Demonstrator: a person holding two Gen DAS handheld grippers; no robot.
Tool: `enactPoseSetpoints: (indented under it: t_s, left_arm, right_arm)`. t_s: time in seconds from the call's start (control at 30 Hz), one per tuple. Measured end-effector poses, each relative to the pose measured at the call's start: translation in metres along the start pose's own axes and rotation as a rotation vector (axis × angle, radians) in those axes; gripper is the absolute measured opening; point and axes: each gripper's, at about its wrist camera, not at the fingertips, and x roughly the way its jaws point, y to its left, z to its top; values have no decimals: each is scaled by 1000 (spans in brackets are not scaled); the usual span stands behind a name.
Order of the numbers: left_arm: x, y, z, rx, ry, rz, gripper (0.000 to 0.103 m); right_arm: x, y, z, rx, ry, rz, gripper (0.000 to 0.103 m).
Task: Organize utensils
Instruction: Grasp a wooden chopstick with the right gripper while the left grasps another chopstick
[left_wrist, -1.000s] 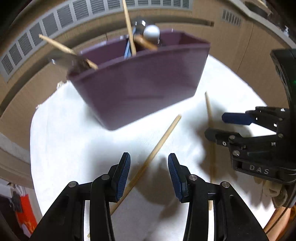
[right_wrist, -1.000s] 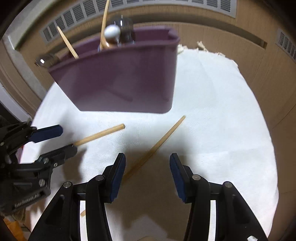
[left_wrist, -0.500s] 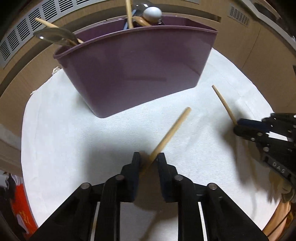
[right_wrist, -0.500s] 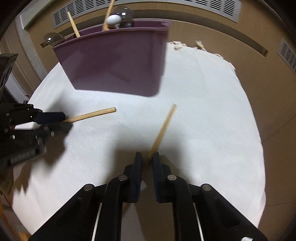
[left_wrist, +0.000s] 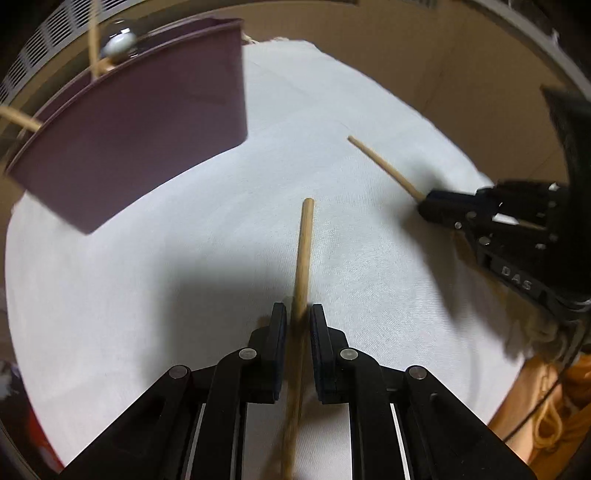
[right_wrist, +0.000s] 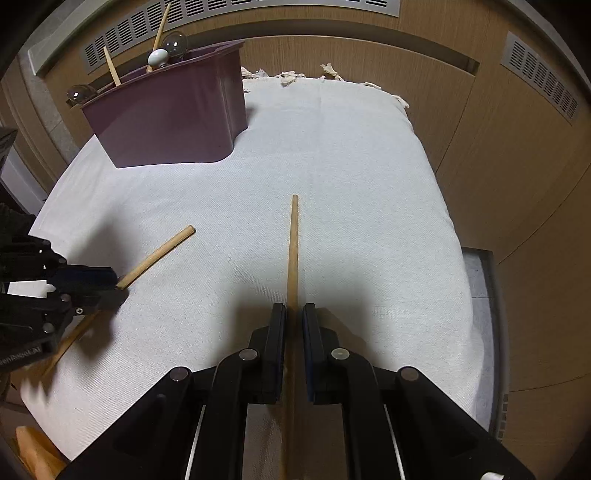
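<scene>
My left gripper is shut on a wooden chopstick, whose thick blunt end points forward over the white cloth. In the right wrist view, my right gripper is shut on a second chopstick, thin tip forward. Each gripper shows in the other's view: the right gripper with its thin chopstick, the left gripper with its thick-ended chopstick. The purple bin stands at the far left and holds spoons and more chopsticks.
A white cloth with a fringed far edge covers the surface. Brown wood panels with vent grilles close off the back and right. An orange object lies off the cloth's near right corner in the left wrist view.
Both grippers closed on the chopsticks that lay between their fingers and picked them up. Both hands moved right; the bin has shifted toward the upper left in both views.
</scene>
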Motion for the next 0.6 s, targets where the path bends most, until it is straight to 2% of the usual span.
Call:
enactPoseSetpoints:
  t_s: [0.17, 0.4, 0.57, 0.6]
  left_arm:
    - [5, -7, 17, 24, 27, 31, 15]
    - [7, -10, 27, 27, 41, 31, 16]
    - [-2, -18, 20, 26, -10, 56, 15]
    - [-3, -19, 17, 23, -28, 64, 14]
  right_arm:
    - [2, 1, 3, -24, 1, 1, 11]
    - [11, -3, 18, -39, -1, 7, 22]
    - [16, 2, 25, -76, -20, -9, 23]
    - [16, 3, 24, -82, -23, -12, 20]
